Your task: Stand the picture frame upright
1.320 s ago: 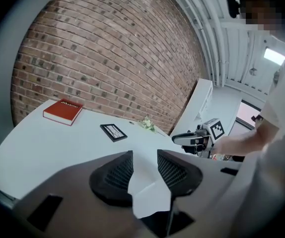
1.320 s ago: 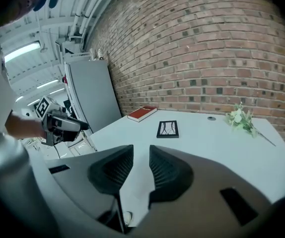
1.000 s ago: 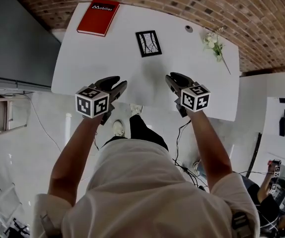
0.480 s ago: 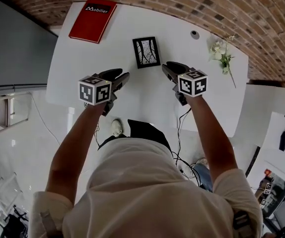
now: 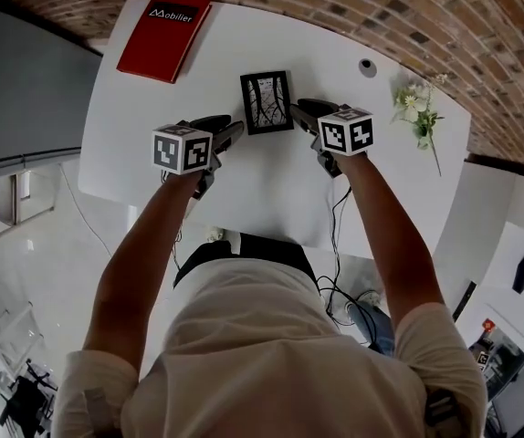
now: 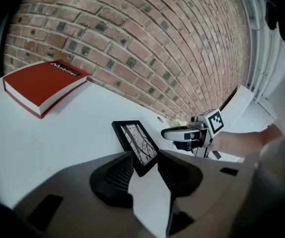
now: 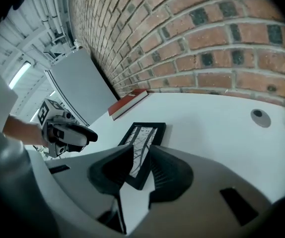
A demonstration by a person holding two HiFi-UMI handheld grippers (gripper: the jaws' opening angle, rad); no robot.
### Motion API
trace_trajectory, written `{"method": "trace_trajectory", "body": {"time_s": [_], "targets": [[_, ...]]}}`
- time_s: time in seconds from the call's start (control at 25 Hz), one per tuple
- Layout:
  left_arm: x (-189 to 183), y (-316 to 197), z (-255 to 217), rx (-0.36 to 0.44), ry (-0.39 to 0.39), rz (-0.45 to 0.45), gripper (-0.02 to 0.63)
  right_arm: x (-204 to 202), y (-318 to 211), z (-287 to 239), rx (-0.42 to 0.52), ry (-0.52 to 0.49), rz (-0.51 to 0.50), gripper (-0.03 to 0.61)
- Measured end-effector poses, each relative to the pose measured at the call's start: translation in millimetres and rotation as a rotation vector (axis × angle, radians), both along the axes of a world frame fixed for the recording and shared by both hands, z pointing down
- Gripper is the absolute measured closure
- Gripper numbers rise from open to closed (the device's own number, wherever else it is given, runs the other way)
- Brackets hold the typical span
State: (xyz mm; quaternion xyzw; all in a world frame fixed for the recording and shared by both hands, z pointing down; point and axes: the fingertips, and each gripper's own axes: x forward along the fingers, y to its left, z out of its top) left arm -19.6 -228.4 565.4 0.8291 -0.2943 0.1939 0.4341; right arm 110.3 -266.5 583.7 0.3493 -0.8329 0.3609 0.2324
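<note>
L gripper [image 5: 229,134] & R gripper [image 5: 297,113]: fingers apart, empty, either side of flat picture frame [image 5: 267,102]

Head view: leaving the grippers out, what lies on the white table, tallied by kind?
Red hardcover book: 1
Black rectangular picture frame: 1
Sprig of white flowers with green stem: 1
Small grey round disc: 1
Total: 4
</note>
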Motion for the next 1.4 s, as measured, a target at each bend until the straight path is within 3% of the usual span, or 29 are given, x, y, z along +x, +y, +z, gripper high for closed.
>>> {"method": "trace_trajectory", "body": {"time_s": [0.56,1.08,1.4], "targets": [[24.3,-34.7,40.4,-0.085,-0.012,-0.019,0.466,-5.9,-19.3,36.9,-0.109,-0.019,-0.082,0.474],[28.3,-42.6,61.0,-0.146,-0.045,-0.021,0.476,-14.5,-25.3,47.6,-0.178,-0.015,-0.096,0.474],[26.3,-43.9,65.7,-0.153,-0.097,-0.018,0.525,-16.1,-24.9,48.6,-0.185,-0.012,-0.092,0.474]]}}
